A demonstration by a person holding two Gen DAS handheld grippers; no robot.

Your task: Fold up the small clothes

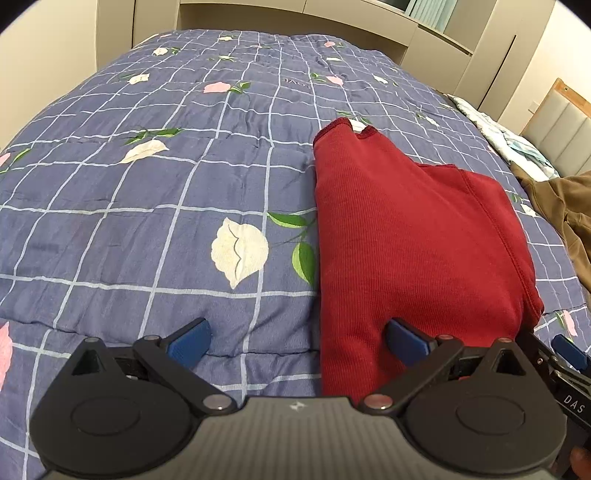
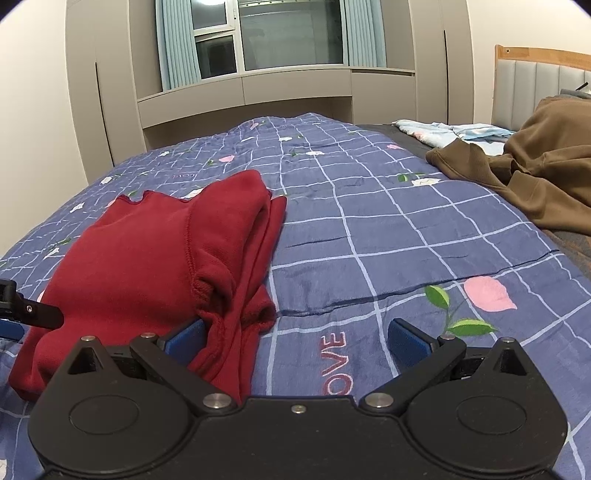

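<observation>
the folded red garment (image 1: 413, 236) lies on the blue checked quilt (image 1: 147, 206). the left gripper (image 1: 298, 338) is spread wide, its right finger (image 1: 408, 341) over the garment's near edge. the right gripper (image 2: 297, 338) is spread too, its left finger (image 2: 184, 338) against the garment's corner. a brown garment (image 2: 535, 173) lies well beyond the right finger.

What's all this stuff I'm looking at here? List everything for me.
Red garment: one, dark red, folded, on the quilt near both grippers.
Quilt: one, blue checked with flowers, covering the bed.
Brown garment: one, brown, crumpled, far right of the bed.
Light cloth: one, pale blue and white, beyond the brown garment.
Headboard: one, grey padded with wood frame, right.
Window: one, with blue curtains, far wall.
Left gripper: black, blue pads, open, at the red garment's near edge.
Right gripper: same, open.
</observation>
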